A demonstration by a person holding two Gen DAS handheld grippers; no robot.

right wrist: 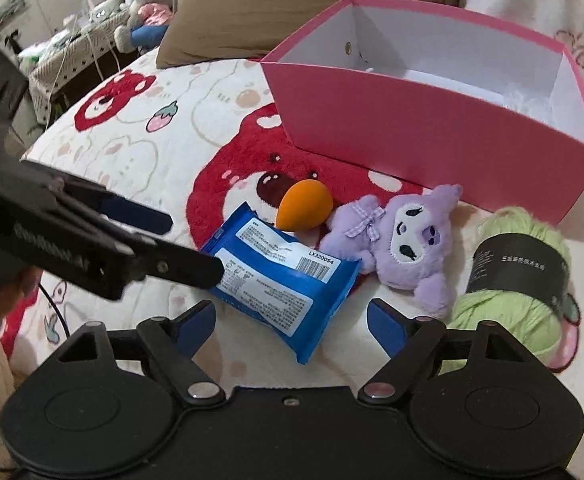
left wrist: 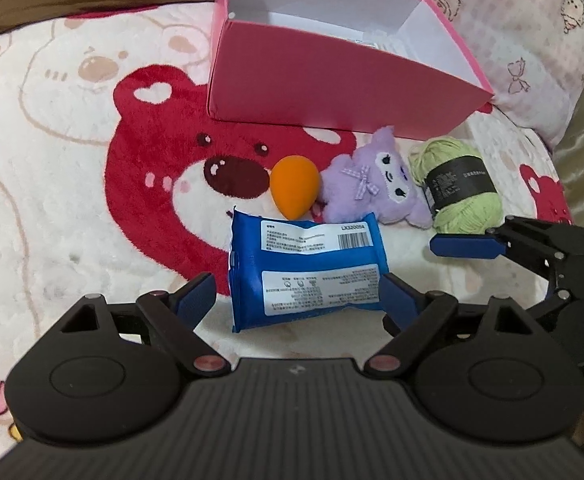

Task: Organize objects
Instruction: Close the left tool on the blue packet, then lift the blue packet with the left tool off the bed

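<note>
A: Which step? 
B: Picking up. The left gripper [left wrist: 298,294], spread wide, straddles the blue wipes packet [left wrist: 306,266] on the blanket [left wrist: 52,200]. 
A: Next? 
B: Probably pinch, then lift toward the pink box [left wrist: 332,92]. The right gripper [right wrist: 292,314] is also spread.

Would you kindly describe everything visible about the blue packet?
The blue packet is a soft, glossy plastic pouch with crimped ends, lying flat on the plush blanket, white printed labels and a barcode facing up. It looks sealed and slightly puffed. It sits between the open fingers of the left gripper, unclamped. The orange sponge lies just beyond it.
</note>
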